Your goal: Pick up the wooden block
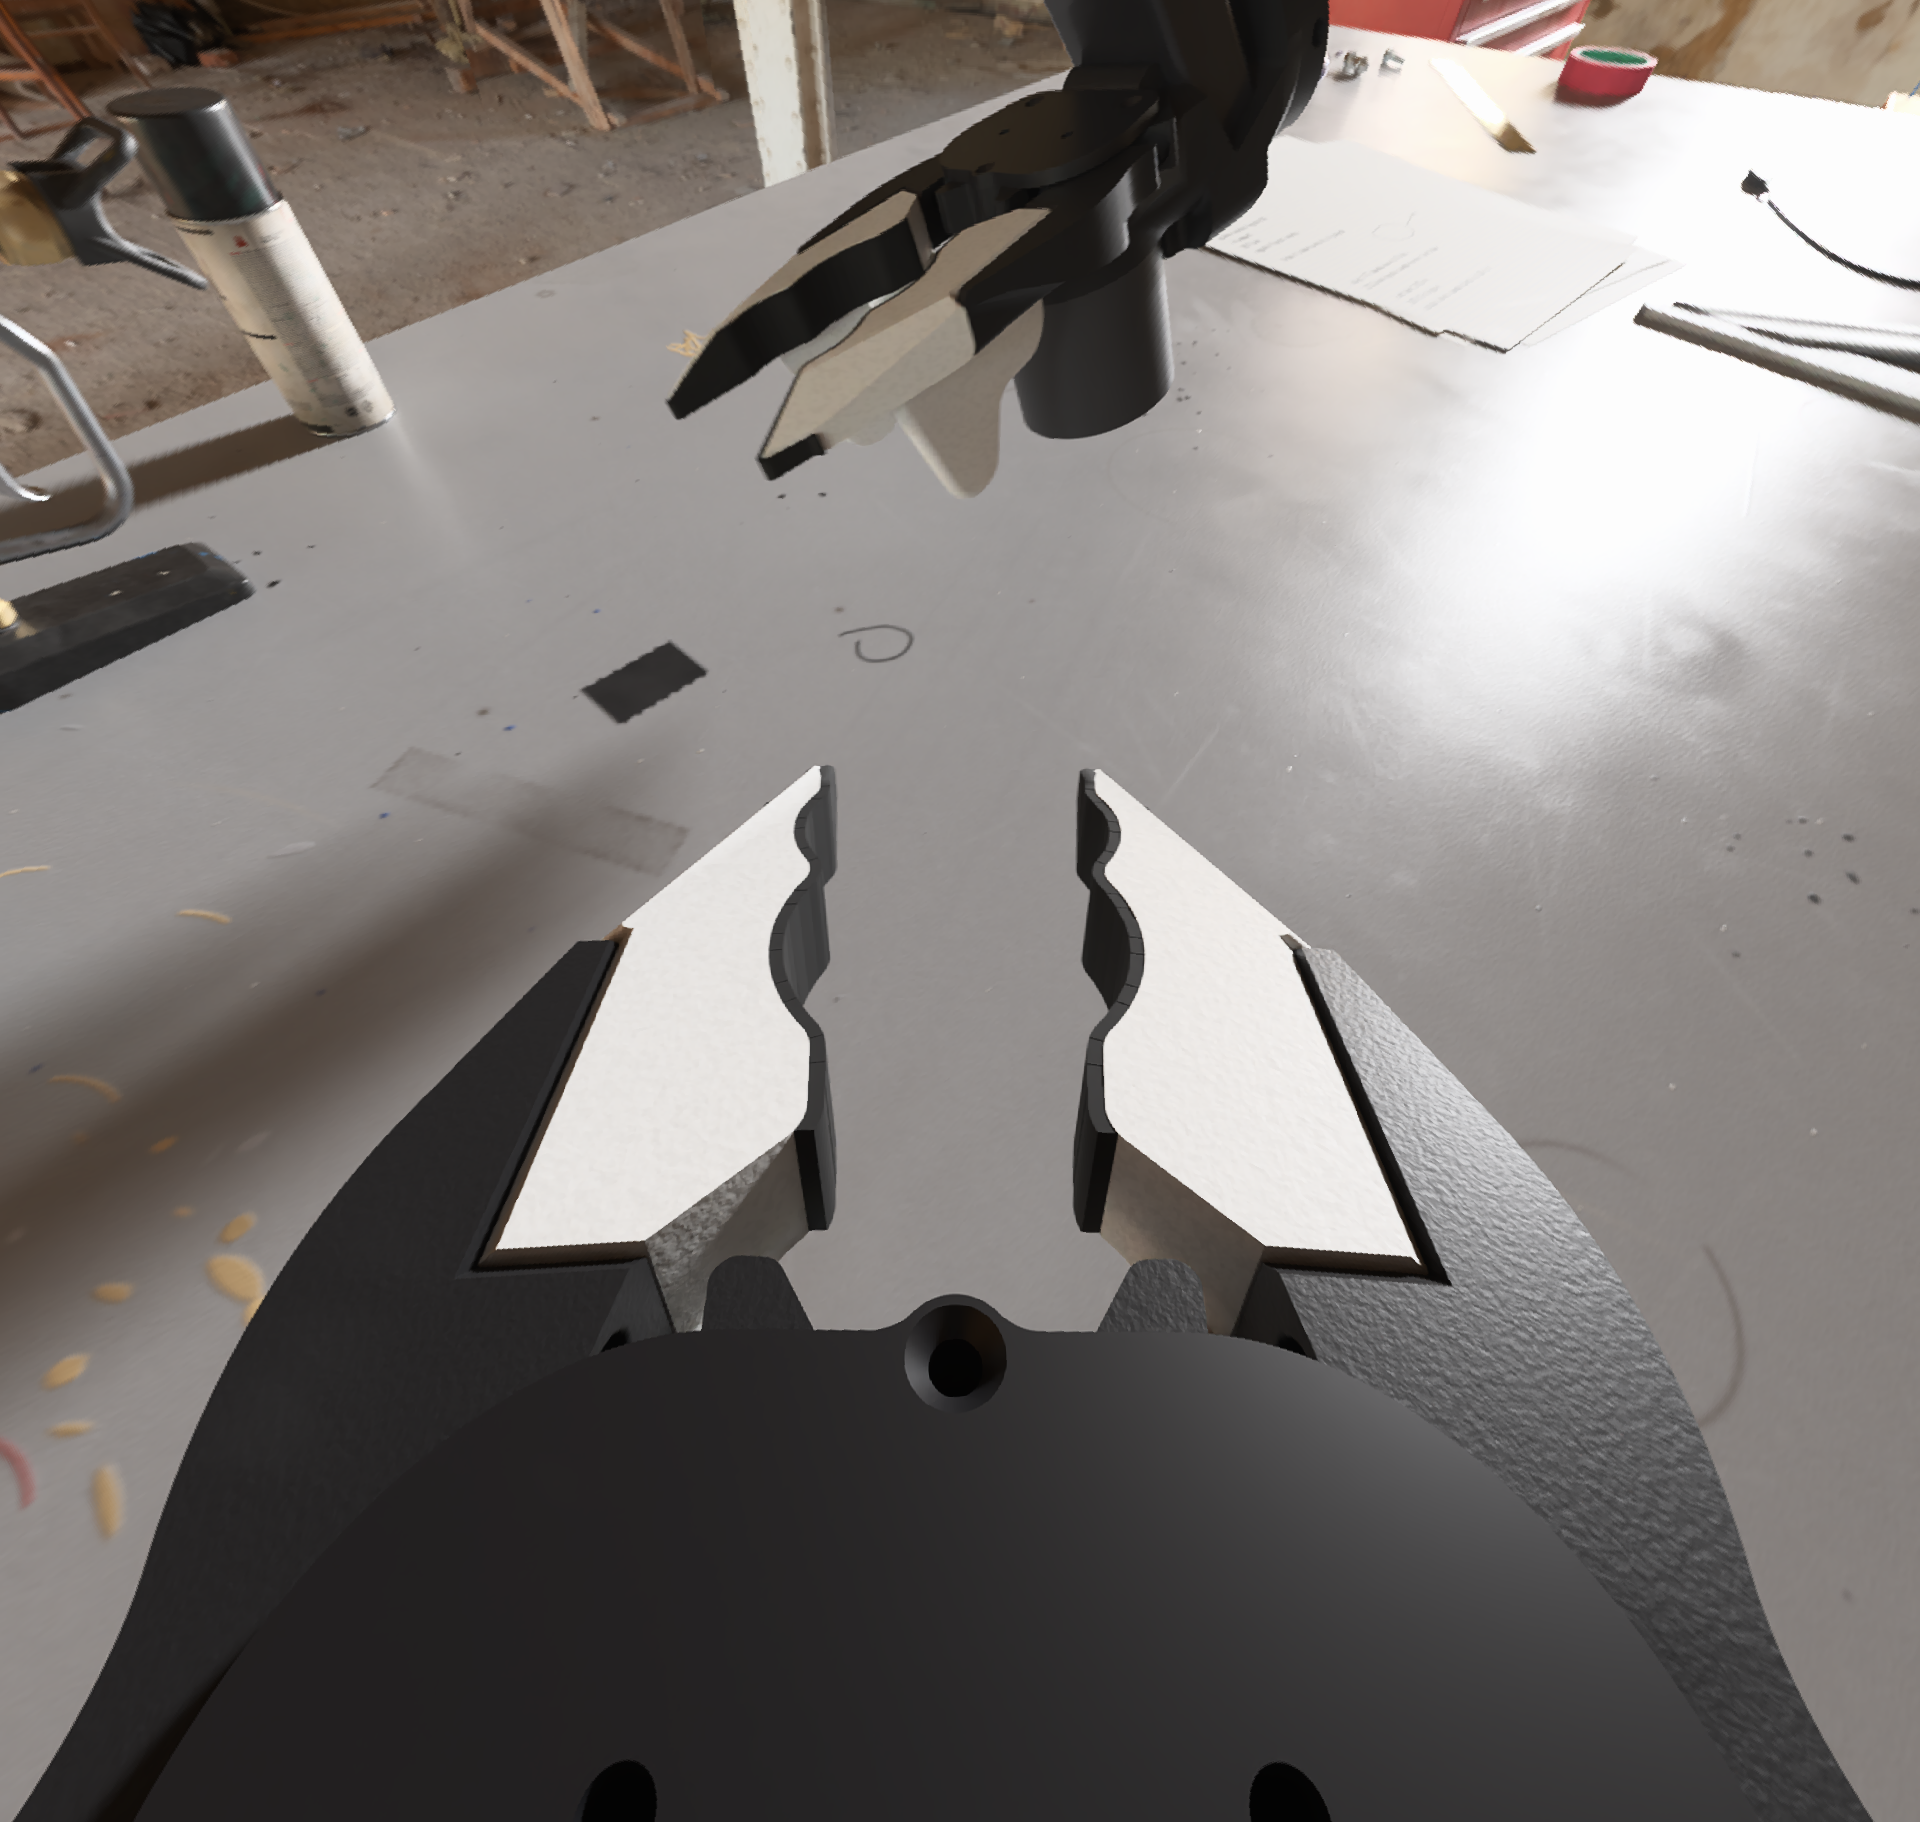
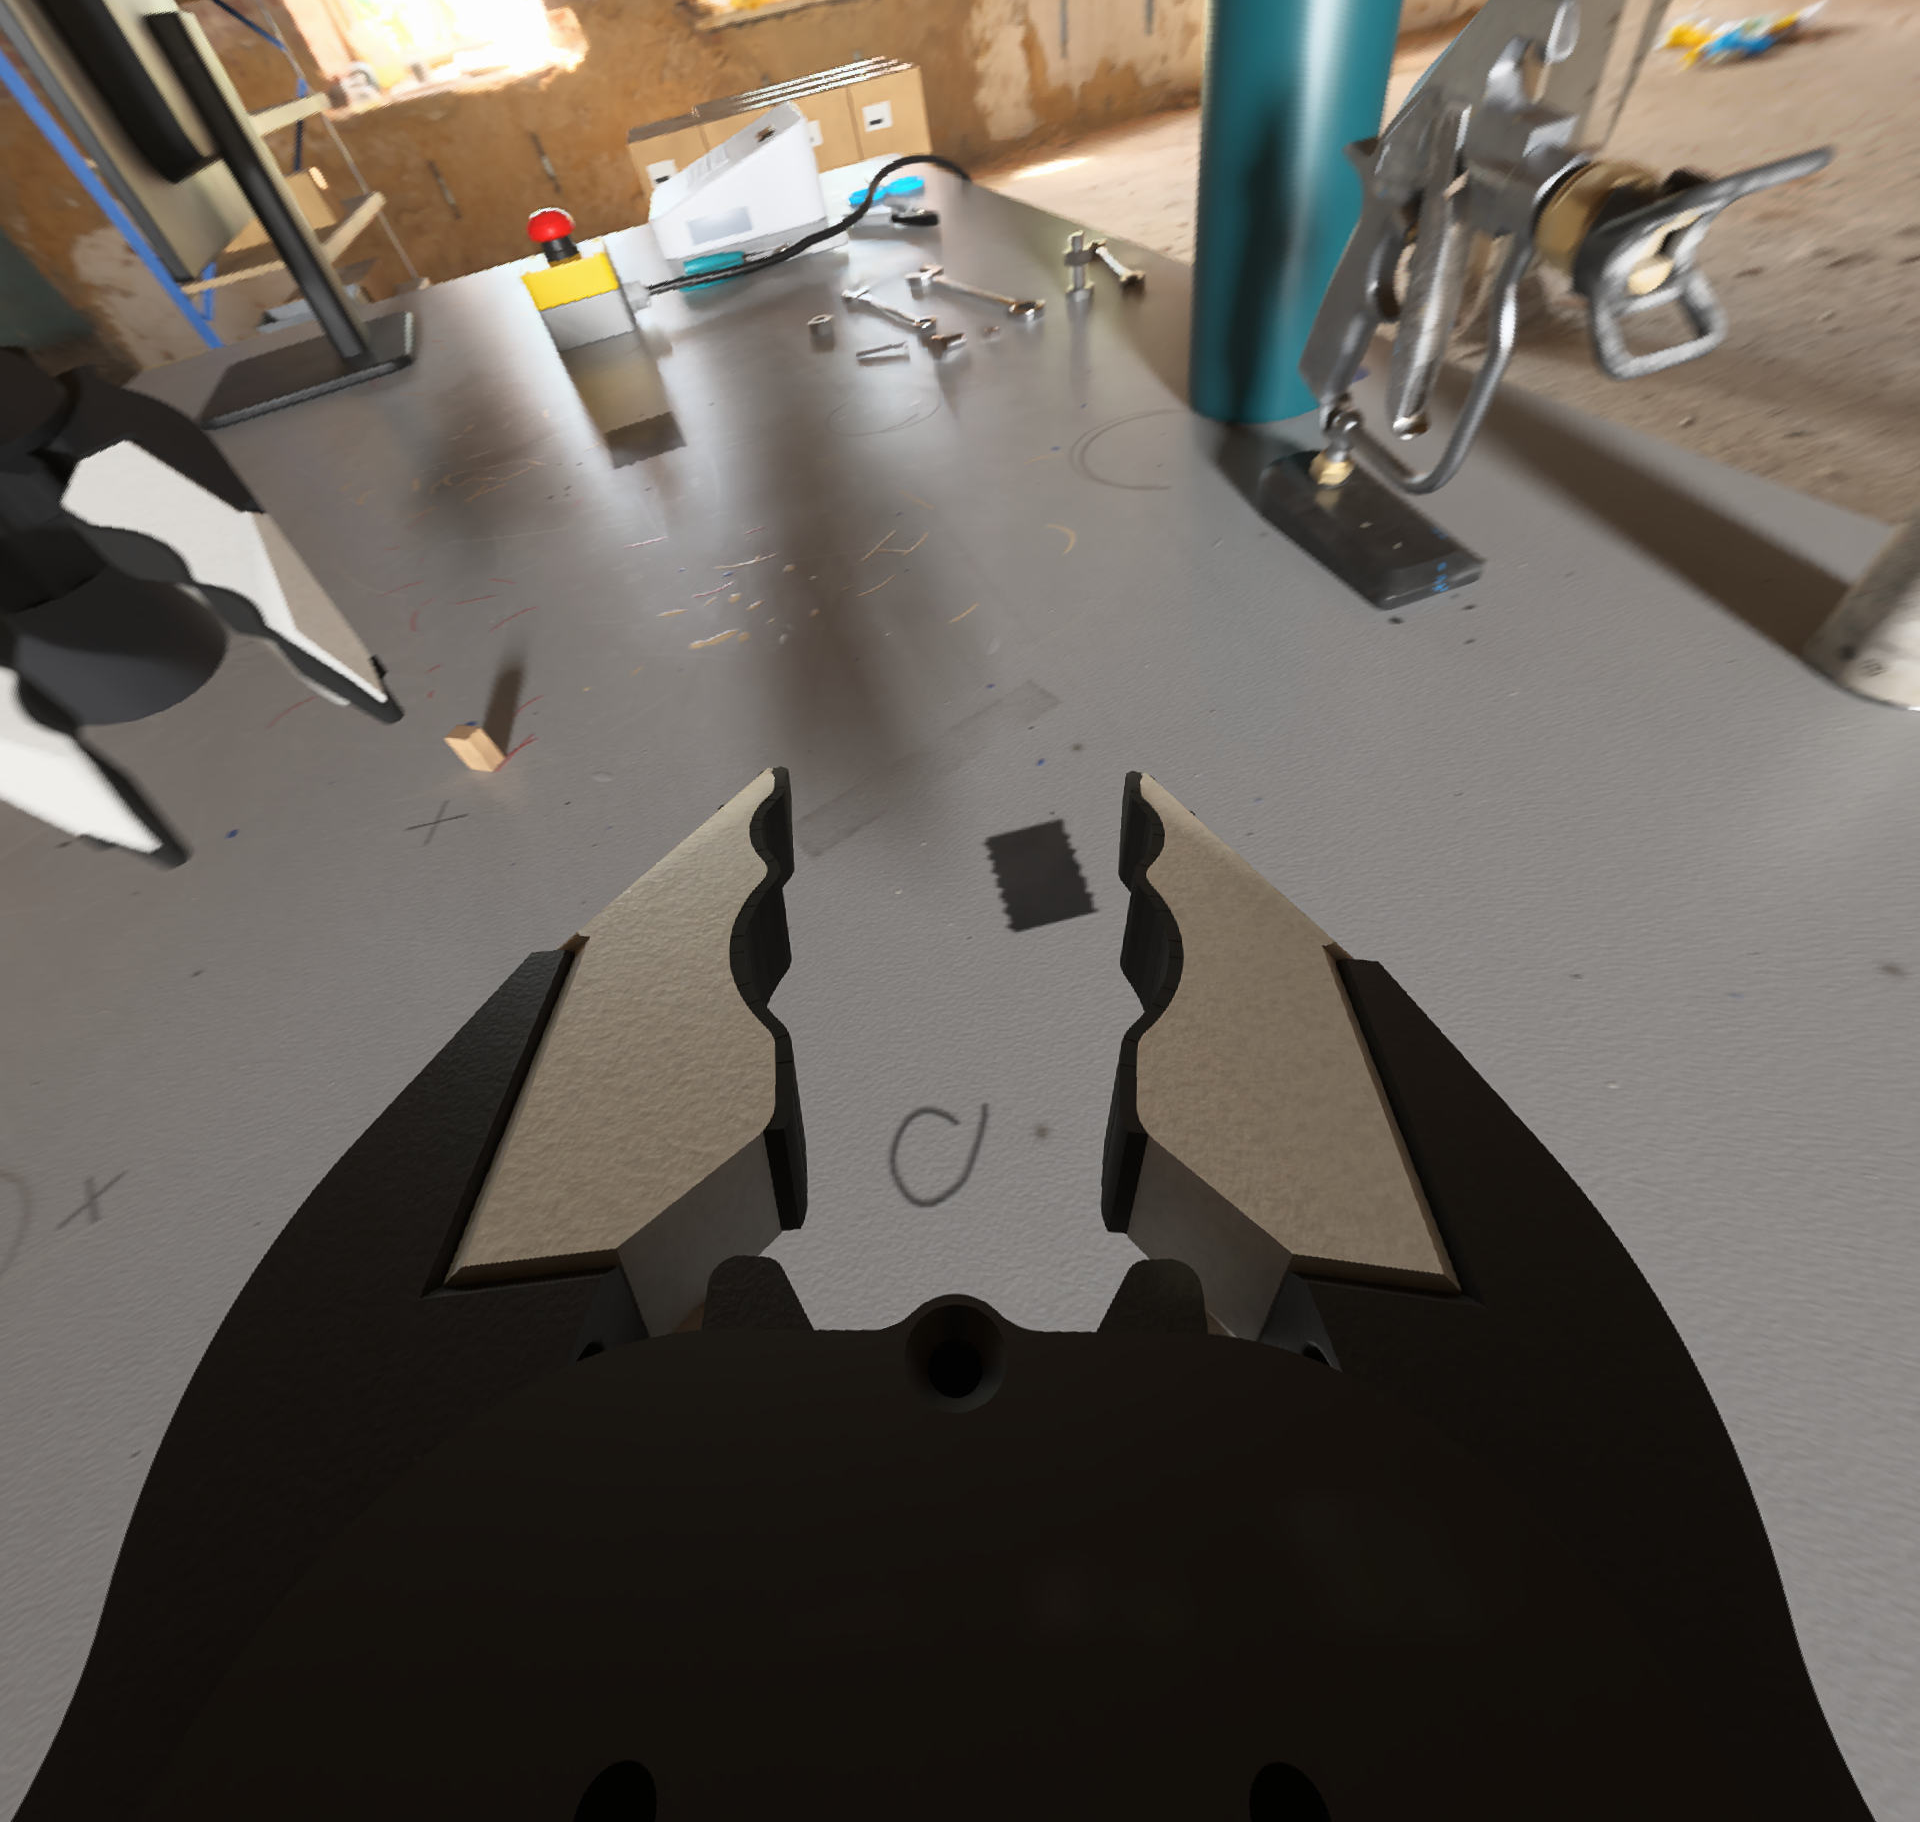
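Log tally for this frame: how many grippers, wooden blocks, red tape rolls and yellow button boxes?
Grippers: 2, left gripper and right gripper, both open
Wooden block: 1
Red tape roll: 1
Yellow button box: 1
Total: 5

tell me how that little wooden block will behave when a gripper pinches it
The wooden block looks small and solid, so probably stiff and light. Its flat faces lying on the table suggest it will slide rather than roll, though something so small may twist in a careless pinch.

My left wrist camera looks forward along my left gripper, low over the grey table. My right wrist camera faces the opposite way. Both views share the dark serrated patch.
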